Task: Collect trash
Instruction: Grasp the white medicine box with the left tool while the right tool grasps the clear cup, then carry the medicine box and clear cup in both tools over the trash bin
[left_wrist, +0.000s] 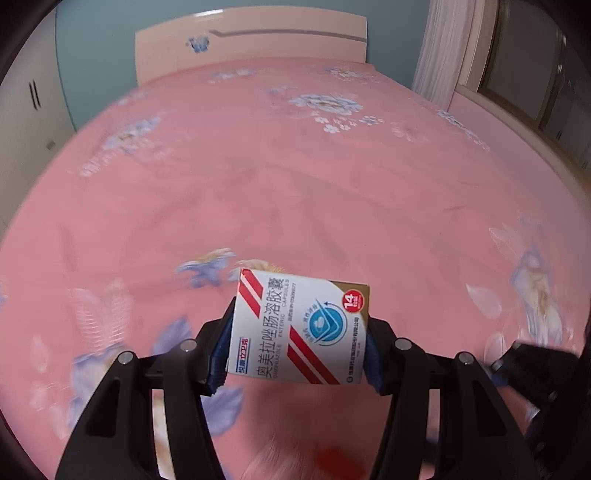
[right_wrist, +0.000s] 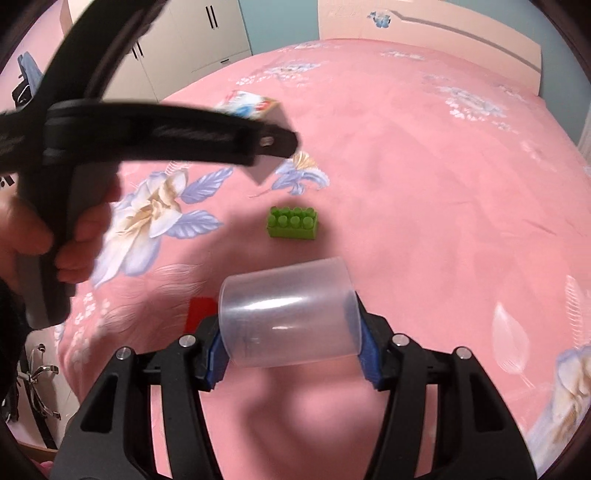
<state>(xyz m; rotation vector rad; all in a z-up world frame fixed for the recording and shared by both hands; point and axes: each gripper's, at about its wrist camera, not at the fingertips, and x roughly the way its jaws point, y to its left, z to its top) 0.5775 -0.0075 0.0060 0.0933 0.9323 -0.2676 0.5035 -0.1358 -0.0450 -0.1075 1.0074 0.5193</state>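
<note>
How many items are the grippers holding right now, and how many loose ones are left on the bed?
2 held: a medicine box in the left gripper, a clear plastic cup in the right gripper. 1 loose: a green toy brick on the bedspread. Others may be hidden.

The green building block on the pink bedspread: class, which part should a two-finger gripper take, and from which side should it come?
Grip the green building block across its two long flat side walls, coming from above. It sits studs-up and clear of other things on the bedspread; the studded top offers no flat faces.
</note>
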